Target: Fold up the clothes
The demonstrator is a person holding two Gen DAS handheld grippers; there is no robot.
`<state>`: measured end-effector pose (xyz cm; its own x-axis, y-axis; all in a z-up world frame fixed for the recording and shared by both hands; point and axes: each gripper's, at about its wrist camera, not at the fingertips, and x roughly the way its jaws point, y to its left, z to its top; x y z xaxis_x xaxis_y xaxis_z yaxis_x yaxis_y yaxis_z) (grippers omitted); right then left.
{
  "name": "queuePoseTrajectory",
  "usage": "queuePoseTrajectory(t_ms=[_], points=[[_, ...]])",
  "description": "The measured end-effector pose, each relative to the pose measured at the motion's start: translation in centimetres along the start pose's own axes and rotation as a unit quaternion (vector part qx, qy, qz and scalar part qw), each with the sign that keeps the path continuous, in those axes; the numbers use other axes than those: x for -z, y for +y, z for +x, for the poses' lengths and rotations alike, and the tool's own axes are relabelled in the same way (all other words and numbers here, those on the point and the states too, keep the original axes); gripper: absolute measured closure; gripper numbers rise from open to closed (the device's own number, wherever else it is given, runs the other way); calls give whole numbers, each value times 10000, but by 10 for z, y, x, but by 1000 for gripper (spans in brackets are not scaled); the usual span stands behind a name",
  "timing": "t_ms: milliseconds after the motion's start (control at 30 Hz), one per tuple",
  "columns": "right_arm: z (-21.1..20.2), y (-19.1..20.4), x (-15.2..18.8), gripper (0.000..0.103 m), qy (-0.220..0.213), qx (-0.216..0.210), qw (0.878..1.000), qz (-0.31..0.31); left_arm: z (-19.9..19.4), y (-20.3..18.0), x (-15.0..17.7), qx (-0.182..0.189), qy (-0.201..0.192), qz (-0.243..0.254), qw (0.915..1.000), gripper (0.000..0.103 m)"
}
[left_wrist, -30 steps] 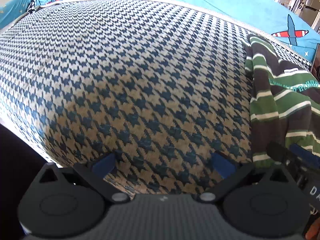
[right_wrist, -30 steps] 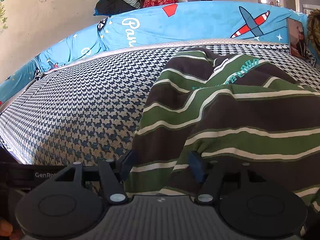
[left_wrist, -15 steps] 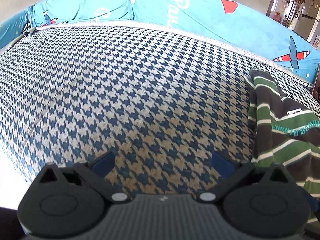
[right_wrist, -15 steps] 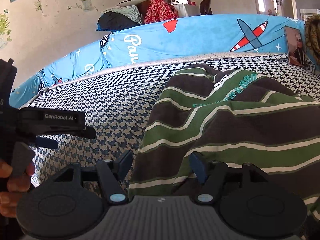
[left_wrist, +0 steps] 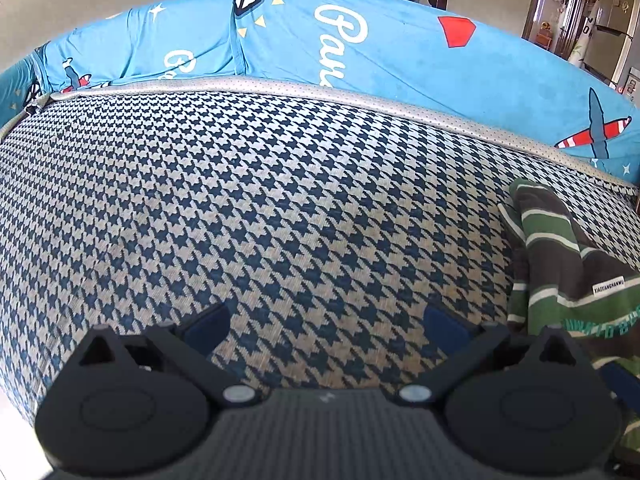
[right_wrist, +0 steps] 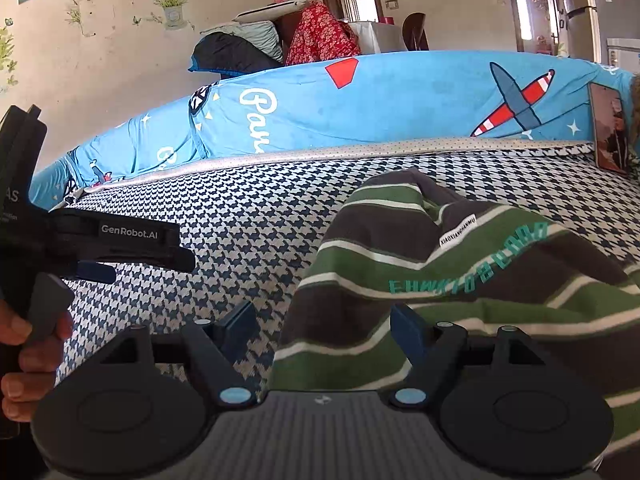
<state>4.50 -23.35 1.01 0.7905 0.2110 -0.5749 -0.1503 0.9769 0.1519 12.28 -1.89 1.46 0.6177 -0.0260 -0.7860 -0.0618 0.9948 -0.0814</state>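
A green, brown and white striped garment (right_wrist: 460,272) lies crumpled on the houndstooth seat (right_wrist: 248,232), with teal lettering and a white label showing. My right gripper (right_wrist: 324,326) is open, its fingers straddling the garment's near left edge. The garment also shows at the right edge of the left wrist view (left_wrist: 568,276). My left gripper (left_wrist: 326,322) is open and empty over the bare houndstooth seat (left_wrist: 260,208), left of the garment. It also appears at the left of the right wrist view (right_wrist: 120,252), held in a hand.
A blue cover printed with aeroplanes (right_wrist: 380,104) drapes the backrest behind the seat. A phone or picture (right_wrist: 608,132) leans at the far right. Piled bedding and clothes (right_wrist: 280,40) sit behind the backrest. The seat's front edge (left_wrist: 16,392) falls away at lower left.
Both grippers have lifted and tilted up, so more of the backrest and room shows. The left gripper has come into the right wrist view. The garment has not visibly moved.
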Motion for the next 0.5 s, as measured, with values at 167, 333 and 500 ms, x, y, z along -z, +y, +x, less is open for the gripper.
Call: queuePoseTrajectory(t_ms=[167,333,500], points=[[32,8,-12,29,97,323,9984,-463,15,-4,-9,167,191,-68,9997,0],[56,8,-22,29,175,472,9973,-530,26,-3,-19,216,246,-186,9993,0],[75,11,-30,29,210,656,9953,-675,35,-2,-29,259,268,-265,9990,0]])
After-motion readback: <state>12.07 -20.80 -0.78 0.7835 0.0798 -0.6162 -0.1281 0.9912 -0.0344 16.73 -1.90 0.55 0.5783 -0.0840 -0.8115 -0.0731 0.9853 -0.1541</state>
